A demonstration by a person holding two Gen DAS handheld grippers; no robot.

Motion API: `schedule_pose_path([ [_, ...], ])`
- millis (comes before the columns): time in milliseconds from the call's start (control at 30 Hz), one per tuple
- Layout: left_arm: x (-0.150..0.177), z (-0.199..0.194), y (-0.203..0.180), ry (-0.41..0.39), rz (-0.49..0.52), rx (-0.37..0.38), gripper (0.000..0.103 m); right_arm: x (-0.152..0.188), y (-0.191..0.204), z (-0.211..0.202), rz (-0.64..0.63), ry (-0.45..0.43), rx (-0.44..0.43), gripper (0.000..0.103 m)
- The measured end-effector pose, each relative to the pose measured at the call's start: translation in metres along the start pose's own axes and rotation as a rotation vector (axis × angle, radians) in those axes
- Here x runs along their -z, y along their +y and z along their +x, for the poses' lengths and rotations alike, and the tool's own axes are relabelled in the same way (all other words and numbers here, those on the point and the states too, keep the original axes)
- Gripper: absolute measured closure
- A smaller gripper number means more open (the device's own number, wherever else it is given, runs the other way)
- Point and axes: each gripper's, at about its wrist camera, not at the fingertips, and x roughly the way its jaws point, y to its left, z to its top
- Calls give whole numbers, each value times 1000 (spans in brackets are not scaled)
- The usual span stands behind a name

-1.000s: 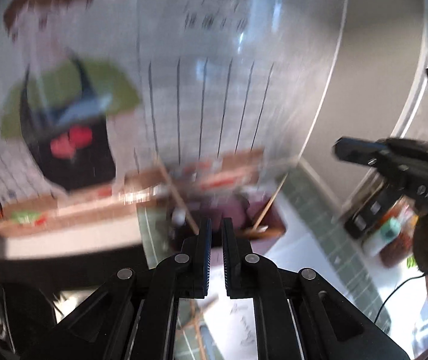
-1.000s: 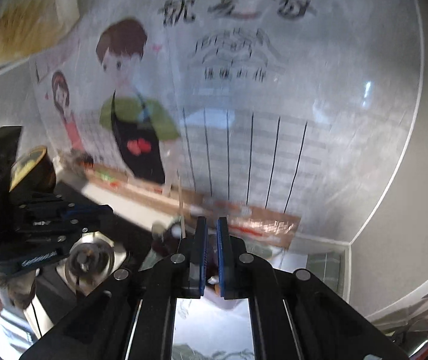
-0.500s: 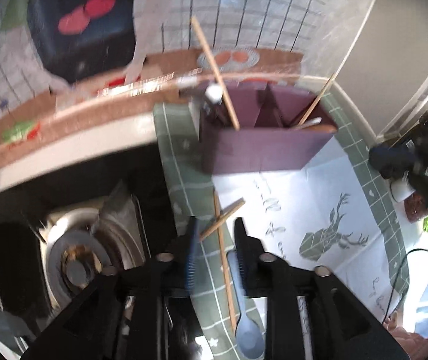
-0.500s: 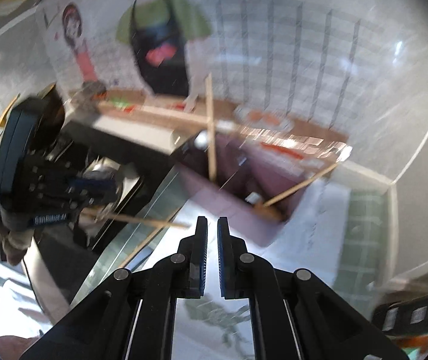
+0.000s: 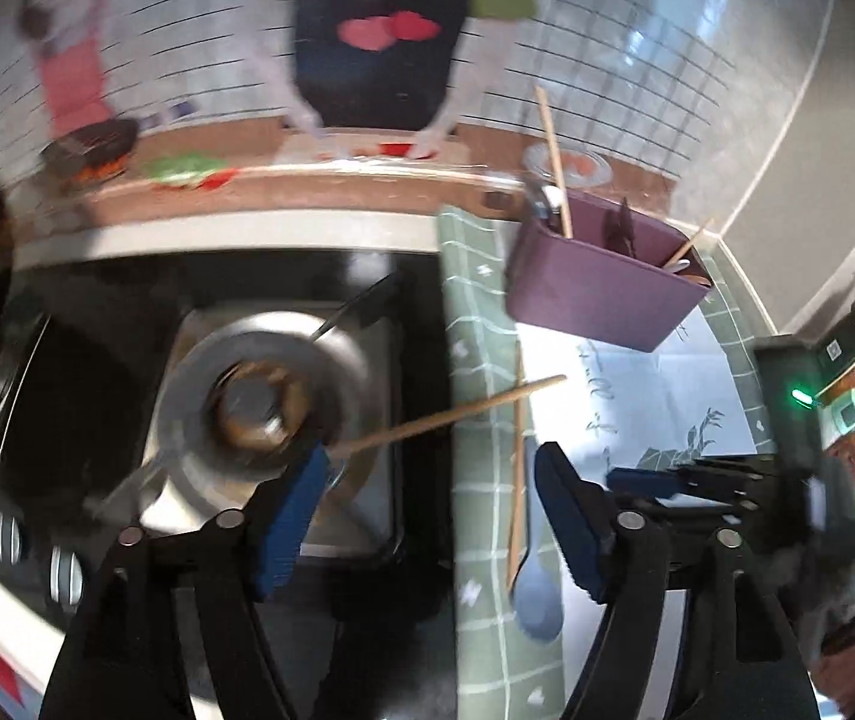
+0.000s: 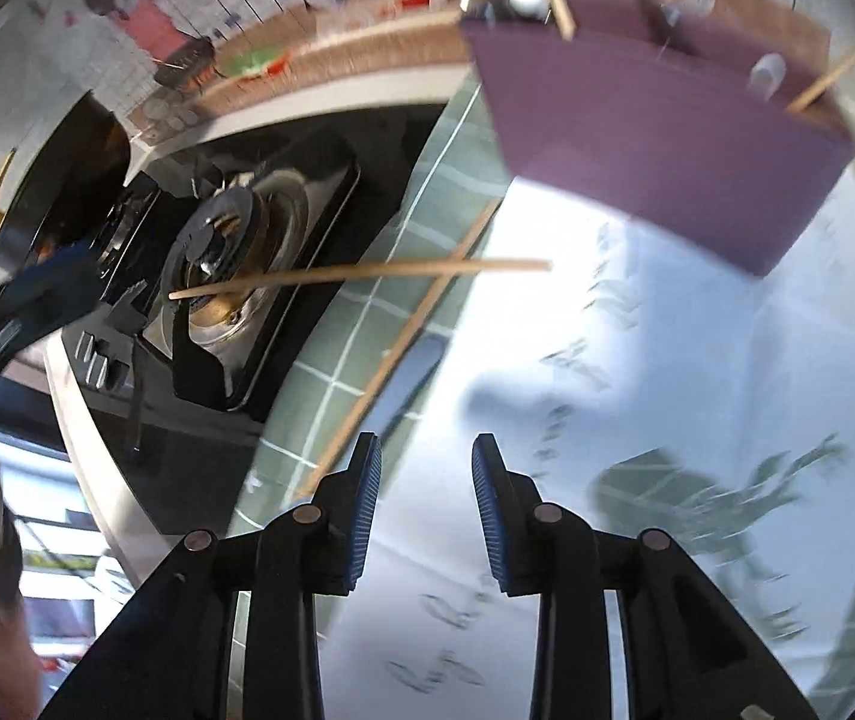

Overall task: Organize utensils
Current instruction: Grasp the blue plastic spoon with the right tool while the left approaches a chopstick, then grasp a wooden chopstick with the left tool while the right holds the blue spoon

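Observation:
A purple utensil holder (image 5: 601, 294) stands on a white printed mat, with chopsticks and a spoon handle standing in it; it also shows in the right wrist view (image 6: 667, 120). One wooden chopstick (image 5: 451, 414) lies tilted across the stove edge. A second chopstick (image 5: 516, 468) and a grey-blue spoon (image 5: 538, 576) lie on the green checked cloth (image 5: 475, 324). My left gripper (image 5: 433, 516) is open above the stove edge, left of the spoon. My right gripper (image 6: 424, 504) is open and empty over the mat, beside the lying chopstick (image 6: 403, 348).
A gas stove burner (image 5: 259, 408) sits left of the cloth, seen also in the right wrist view (image 6: 235, 252). A black pan (image 6: 61, 180) stands at far left. The illustrated tiled wall (image 5: 577, 48) backs the counter. Packets and a phone (image 5: 847, 354) lie at right.
Both grippers have tilted down from the wall toward the counter and opened from shut. The left gripper has swung left over the stove edge; the right has come close over the mat.

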Motion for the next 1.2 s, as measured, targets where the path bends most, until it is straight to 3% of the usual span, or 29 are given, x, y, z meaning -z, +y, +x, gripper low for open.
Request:
schedule_pose_path([
  [133, 29, -20, 22, -11, -21, -35, 27, -5, 14, 24, 67, 16, 33, 72],
  [333, 63, -29, 35, 12, -40, 1, 25, -2, 31, 44, 77, -1, 123, 70],
  [500, 70, -24, 26, 41, -8, 33, 24, 10, 32, 36, 2, -5, 166, 87],
  [800, 29, 16, -28, 128, 216, 120, 23, 45, -43, -11, 118, -54, 241, 94],
  [933, 1, 54, -52, 200, 304, 99, 23, 60, -71, -32, 166, -80, 236, 94],
  [1133, -36, 105, -66, 278, 301, 40, 23, 80, -89, -51, 160, -115, 200, 94],
  [1200, -39, 110, -74, 294, 265, 98, 23, 82, -95, -57, 153, -128, 174, 94],
])
